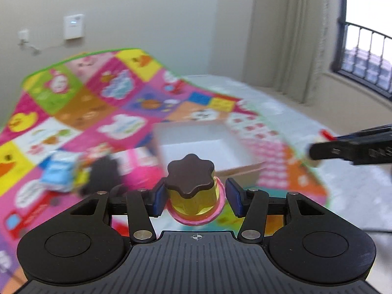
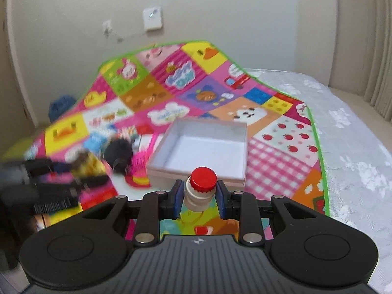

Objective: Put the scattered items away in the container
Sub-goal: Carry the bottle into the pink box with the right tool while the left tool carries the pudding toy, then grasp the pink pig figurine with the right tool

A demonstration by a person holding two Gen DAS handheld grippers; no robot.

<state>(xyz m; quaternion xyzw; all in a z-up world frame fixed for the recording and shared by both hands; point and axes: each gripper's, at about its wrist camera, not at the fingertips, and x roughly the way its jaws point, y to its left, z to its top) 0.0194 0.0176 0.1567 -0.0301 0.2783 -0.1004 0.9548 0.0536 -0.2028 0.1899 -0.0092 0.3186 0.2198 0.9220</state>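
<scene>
left gripper (image 1: 194, 197): you've got it pinching the yellow jar (image 1: 193, 196)
right gripper (image 2: 199, 196): clamped on the little red-capped bottle (image 2: 199, 188)
box (image 2: 171, 134): open, just ahead of both grippers, on the mat (image 2: 281, 147)

The left gripper (image 1: 194, 199) is clamping a yellow jar (image 1: 193, 199) with a dark flower-shaped lid (image 1: 189, 177) between its blue fingers (image 1: 158, 199). Beyond it, an open white box (image 1: 203, 144) is sitting on the colourful mat (image 1: 85, 103). A blurred blue-and-white carton (image 1: 60, 171) is lying left of the box, and the right gripper (image 1: 352, 148) is reaching in from the right edge.
</scene>
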